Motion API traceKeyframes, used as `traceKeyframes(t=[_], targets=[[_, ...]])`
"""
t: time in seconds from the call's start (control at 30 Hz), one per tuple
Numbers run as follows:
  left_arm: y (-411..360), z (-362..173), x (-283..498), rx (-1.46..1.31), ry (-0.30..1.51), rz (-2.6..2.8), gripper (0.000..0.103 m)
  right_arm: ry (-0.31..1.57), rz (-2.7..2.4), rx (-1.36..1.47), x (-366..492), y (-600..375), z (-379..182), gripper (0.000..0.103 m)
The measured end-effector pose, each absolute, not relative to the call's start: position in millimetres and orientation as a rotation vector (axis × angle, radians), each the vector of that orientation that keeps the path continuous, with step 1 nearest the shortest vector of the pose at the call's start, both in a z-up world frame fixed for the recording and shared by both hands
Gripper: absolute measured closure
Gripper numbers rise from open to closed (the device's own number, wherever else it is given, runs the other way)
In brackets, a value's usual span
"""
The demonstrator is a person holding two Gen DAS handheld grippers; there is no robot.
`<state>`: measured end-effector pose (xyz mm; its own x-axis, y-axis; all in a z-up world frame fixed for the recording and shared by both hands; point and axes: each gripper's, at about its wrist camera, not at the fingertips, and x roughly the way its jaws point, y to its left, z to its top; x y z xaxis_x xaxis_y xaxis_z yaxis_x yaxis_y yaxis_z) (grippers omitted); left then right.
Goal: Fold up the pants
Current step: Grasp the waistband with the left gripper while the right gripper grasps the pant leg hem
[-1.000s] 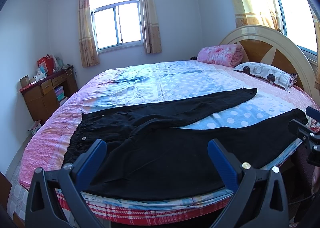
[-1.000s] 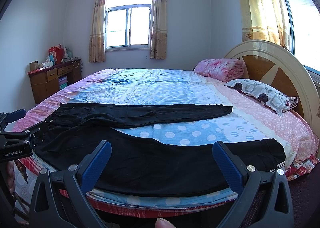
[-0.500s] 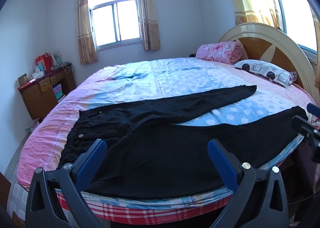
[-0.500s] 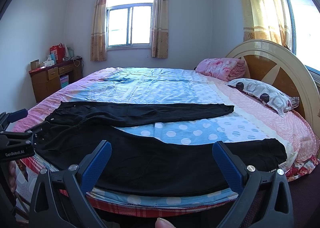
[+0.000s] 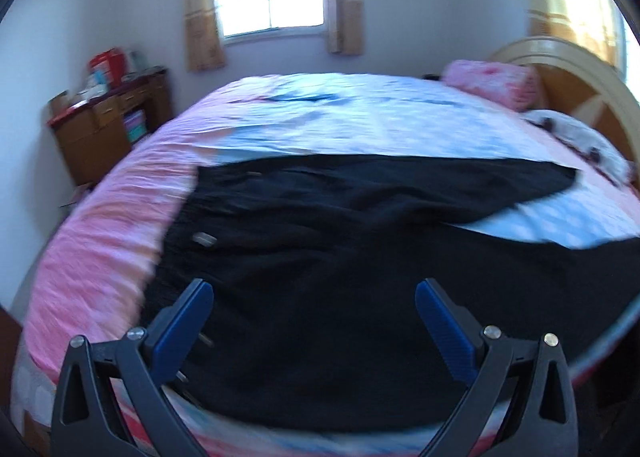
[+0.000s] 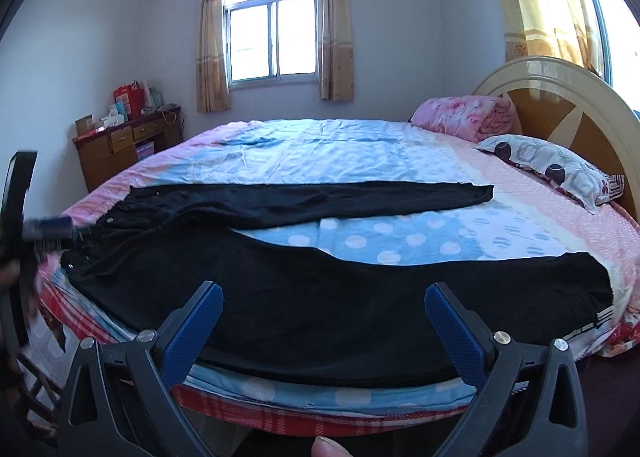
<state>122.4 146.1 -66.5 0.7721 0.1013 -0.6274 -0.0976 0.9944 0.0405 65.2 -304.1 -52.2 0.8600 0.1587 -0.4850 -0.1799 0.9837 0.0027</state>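
Black pants [image 6: 320, 297] lie flat on the round bed [image 6: 320, 145], waist at the left, two legs spread toward the right; they also show in the left wrist view [image 5: 340, 257]. The near leg runs along the bed's front edge, its cuff [image 6: 592, 289] at the right. The far leg [image 6: 360, 197] lies further back. My left gripper [image 5: 314, 289] is open over the waist area, empty. It also shows blurred at the left edge of the right wrist view [image 6: 52, 233]. My right gripper [image 6: 324, 293] is open and empty, just before the near leg.
A pink folded quilt [image 6: 464, 121] and a patterned pillow [image 6: 552, 169] lie by the wooden headboard [image 6: 580, 97] at the right. A wooden desk [image 6: 120, 149] with boxes stands at the back left. A curtained window [image 6: 272, 41] is in the far wall.
My left gripper has moved forward and down over the waist end of the pants, its view now blurred. My right gripper has barely moved. Both stay open.
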Motion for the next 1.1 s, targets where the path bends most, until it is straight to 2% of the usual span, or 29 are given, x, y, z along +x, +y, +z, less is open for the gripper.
traceKeyframes(t=[0.23, 0.4, 0.47, 0.57, 0.67, 0.73, 0.8, 0.87, 1.1], targets=[[257, -70, 267, -0.01, 0.79, 0.212, 0.003, 0.573, 0.134, -0.015, 120, -321, -53, 0.001], [303, -94, 356, -0.085, 0.87, 0.229, 0.024, 0.639, 0.074, 0.022, 172, -344, -48, 0.001], [313, -109, 377, -0.116, 0.916, 0.216, 0.025, 0.652, 0.057, 0.05, 189, -355, -46, 0.001], [325, -140, 396, -0.179, 1.009, 0.192, 0.039, 0.684, 0.02, 0.074, 221, -374, -42, 0.001], [322, -144, 395, -0.169, 1.01, 0.18, 0.04, 0.718, 0.006, 0.11, 251, -401, -35, 0.002], [319, -146, 394, -0.16, 1.027, 0.17, 0.04, 0.724, -0.003, 0.119, 269, -419, -31, 0.009], [322, -149, 396, -0.164, 1.048, 0.15, 0.04, 0.775, -0.036, 0.108, 301, -445, -33, 0.035], [327, -149, 397, -0.19, 1.07, 0.138, 0.04, 0.814, -0.053, 0.146, 329, -472, -35, 0.043], [320, -151, 411, -0.177, 1.11, 0.177, 0.036, 0.893, -0.15, 0.245, 426, -564, -39, 0.043]])
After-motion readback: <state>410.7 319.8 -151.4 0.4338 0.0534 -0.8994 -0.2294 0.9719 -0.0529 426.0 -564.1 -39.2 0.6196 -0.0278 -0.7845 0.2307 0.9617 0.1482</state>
